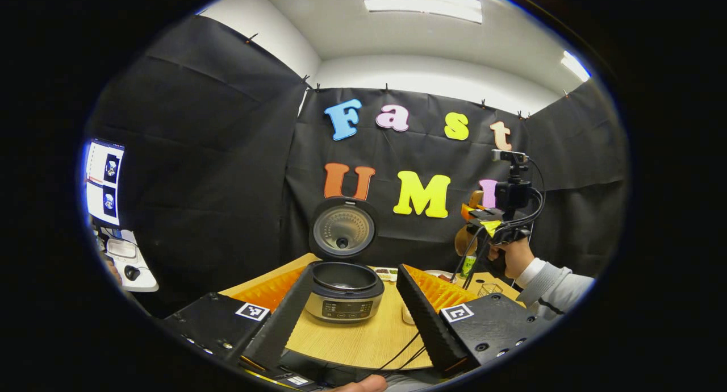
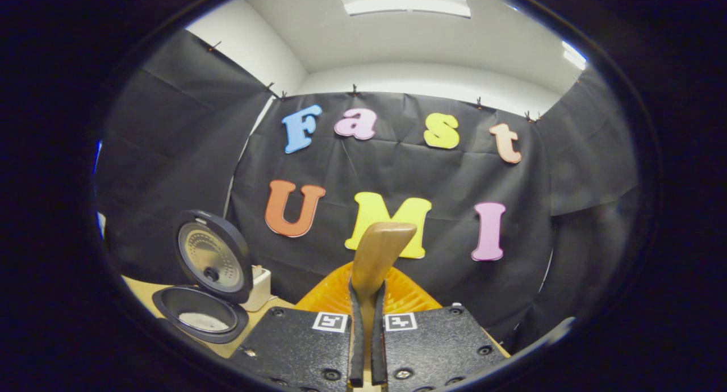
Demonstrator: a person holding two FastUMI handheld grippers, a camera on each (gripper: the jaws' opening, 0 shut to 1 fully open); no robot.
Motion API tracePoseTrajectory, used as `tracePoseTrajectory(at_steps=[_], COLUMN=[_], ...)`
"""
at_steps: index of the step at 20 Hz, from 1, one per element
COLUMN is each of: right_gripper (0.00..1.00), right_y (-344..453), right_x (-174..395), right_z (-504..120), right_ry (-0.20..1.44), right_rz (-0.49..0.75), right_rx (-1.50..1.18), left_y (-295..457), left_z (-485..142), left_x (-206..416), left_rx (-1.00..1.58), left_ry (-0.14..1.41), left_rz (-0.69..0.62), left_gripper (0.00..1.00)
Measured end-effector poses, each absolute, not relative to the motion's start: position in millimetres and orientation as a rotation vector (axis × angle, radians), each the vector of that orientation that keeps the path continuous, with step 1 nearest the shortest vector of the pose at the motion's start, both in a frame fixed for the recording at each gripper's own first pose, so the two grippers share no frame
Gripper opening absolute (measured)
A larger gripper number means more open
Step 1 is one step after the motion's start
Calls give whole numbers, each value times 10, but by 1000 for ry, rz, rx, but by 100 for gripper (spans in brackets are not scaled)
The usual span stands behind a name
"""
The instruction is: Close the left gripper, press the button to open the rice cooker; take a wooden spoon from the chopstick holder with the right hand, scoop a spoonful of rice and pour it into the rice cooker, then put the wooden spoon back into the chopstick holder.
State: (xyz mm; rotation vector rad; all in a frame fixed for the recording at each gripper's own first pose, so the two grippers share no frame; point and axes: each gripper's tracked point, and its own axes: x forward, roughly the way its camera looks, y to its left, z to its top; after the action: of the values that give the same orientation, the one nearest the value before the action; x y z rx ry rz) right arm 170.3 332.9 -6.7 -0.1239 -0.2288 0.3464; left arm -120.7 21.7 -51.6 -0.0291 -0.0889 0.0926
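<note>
The rice cooker (image 1: 344,292) stands on the wooden table (image 1: 363,338) with its lid (image 1: 342,230) raised. My left gripper (image 1: 355,270) is open, short of the cooker, its fingers framing the cooker's body. To the right, a hand holds my right gripper (image 1: 477,213) up in the air with the wooden spoon (image 1: 463,242) in it. In the right gripper view, my right gripper (image 2: 366,290) is shut on the spoon (image 2: 377,253), which stands upright between the fingers. The open cooker (image 2: 199,315) lies low at the left, something pale in its pot.
A monitor (image 1: 104,182) and a mouse (image 1: 132,272) sit on a side desk at far left. Behind the cooker are a small tray (image 1: 386,274), a white dish (image 1: 440,275), a green bottle (image 1: 468,265) and a clear glass container (image 1: 488,290). Cables (image 1: 406,352) run across the table's front.
</note>
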Motion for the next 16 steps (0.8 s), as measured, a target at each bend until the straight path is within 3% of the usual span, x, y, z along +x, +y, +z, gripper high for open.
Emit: tracePoseTrajectory(at_steps=[16], right_gripper=[13], right_y=[1663], right_x=[2422], right_z=[-750], right_ry=[28], right_rz=[228], right_rx=[-56], left_y=[-210], left_z=[-326], left_x=[-844], left_rx=[19], left_ry=[-101], left_rz=[78], left_gripper=[94])
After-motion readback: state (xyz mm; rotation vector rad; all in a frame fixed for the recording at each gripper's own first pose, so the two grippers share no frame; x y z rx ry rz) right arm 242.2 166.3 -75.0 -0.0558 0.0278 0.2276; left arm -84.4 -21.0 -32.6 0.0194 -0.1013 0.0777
